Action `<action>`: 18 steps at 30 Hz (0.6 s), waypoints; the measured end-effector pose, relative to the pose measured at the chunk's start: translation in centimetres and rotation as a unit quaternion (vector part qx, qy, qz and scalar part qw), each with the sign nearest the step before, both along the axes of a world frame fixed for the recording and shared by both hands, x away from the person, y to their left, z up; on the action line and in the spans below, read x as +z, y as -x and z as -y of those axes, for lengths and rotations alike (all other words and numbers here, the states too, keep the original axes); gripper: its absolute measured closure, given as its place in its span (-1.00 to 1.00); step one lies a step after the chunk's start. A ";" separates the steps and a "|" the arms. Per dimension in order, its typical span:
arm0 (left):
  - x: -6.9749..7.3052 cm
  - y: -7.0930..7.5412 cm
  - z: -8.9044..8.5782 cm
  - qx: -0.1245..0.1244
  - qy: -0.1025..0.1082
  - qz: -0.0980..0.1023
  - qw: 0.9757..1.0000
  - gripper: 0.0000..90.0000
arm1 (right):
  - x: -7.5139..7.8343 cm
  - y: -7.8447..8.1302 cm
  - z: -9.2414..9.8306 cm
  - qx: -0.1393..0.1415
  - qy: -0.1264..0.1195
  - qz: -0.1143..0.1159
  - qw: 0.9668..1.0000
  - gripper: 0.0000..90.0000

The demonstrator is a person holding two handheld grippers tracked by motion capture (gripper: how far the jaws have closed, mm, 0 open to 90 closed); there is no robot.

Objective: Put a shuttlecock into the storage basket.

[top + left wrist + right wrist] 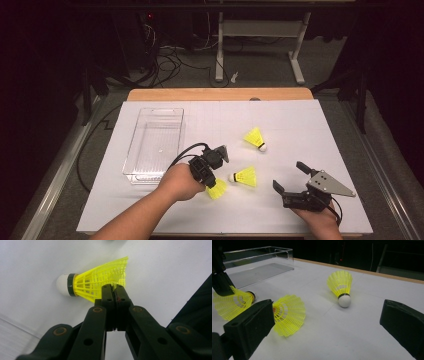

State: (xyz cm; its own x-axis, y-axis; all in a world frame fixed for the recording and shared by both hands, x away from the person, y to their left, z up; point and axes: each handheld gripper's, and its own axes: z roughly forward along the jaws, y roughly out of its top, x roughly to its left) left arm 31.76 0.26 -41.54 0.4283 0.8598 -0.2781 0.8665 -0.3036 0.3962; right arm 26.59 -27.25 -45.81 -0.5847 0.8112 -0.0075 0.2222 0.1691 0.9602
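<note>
I log three shuttlecocks on the table (300, 210): nearest one (217, 189), middle one (244, 176) just right, farthest one (255, 138) behind, bin (152, 145) left.

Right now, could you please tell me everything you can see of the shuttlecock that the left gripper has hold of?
The held shuttlecock has a bright yellow, net-like skirt that looks like plastic, a dark band and a rounded white cap. It lies on its side on the white table sheet, near the person's edge and beside the clear box. The left gripper is shut on the skirt's rim, its black fingers pinching the mesh between them. The other two shuttlecocks lie apart from it.
</note>
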 end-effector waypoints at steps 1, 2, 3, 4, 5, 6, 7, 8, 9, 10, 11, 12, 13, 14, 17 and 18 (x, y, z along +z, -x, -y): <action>0.0 0.0 0.0 0.000 0.000 0.000 1.000 0.98 | 0.0 0.0 0.0 0.000 0.000 0.000 1.000 -0.99; 0.1 0.0 0.0 0.003 0.002 -0.001 1.000 0.98 | 0.0 0.0 0.0 0.000 0.000 0.000 1.000 -1.00; 0.1 0.0 -0.1 0.002 0.000 -0.002 1.000 0.98 | 0.0 0.0 0.0 -0.001 0.000 0.001 1.000 -1.00; 0.1 0.0 -0.2 0.000 0.000 -0.001 1.000 0.98 | 0.0 0.0 0.0 -0.001 0.000 0.001 1.000 -0.99; 0.2 -0.1 -0.3 0.000 0.002 -0.002 1.000 0.98 | 0.0 0.0 0.0 -0.001 -0.001 0.001 1.000 -1.00; 0.2 -0.1 -0.3 0.000 0.002 -0.002 1.000 0.98 | 0.0 0.0 0.0 -0.001 -0.001 0.001 1.000 -1.00; 0.2 -0.1 -0.3 0.003 0.004 -0.001 1.000 0.98 | 0.0 0.0 0.0 -0.001 -0.001 0.001 1.000 -0.99; 0.3 -0.1 -0.4 0.000 0.003 -0.001 1.000 0.98 | 0.0 0.0 0.0 -0.001 -0.002 0.001 1.000 -1.00; 0.3 -0.1 -0.4 0.000 0.003 -0.001 1.000 0.98 | 0.0 0.0 0.0 -0.001 -0.002 0.001 1.000 -1.00; 0.3 -0.1 -0.4 0.002 0.005 -0.001 1.000 0.98 | 0.0 0.0 0.0 -0.002 -0.002 0.001 1.000 -0.99; 0.4 -0.2 -0.5 0.002 0.005 -0.001 1.000 0.98 | 0.0 0.0 0.0 -0.002 -0.002 0.001 1.000 -0.99; 0.4 -0.2 -0.5 0.002 0.005 -0.001 1.000 0.98 | 0.0 0.0 0.0 -0.002 -0.002 0.001 1.000 -0.99; 0.5 -0.2 -0.6 0.002 0.005 -0.001 1.000 0.98 | 0.0 0.0 0.0 -0.002 -0.002 0.001 1.000 -1.00; 0.6 -0.3 -0.7 0.001 0.004 -0.002 1.000 0.98 | 0.0 0.0 0.0 -0.002 -0.001 0.001 1.000 -0.99; 0.6 -0.3 -0.7 0.005 0.007 0.000 1.000 0.98 | 0.0 0.0 0.0 -0.002 -0.002 0.002 1.000 -0.99; 0.8 -0.4 -0.9 0.003 0.005 0.001 1.000 0.98 | 0.0 0.0 0.1 -0.001 -0.001 0.002 1.000 -0.99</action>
State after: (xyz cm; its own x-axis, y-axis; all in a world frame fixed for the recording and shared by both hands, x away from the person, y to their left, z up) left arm 32.17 1.18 -40.77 0.4237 0.8596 -0.2856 0.8674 -0.2941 0.4015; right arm 26.56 -27.30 -45.76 -0.5823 0.8130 -0.0070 0.2197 0.1657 0.9614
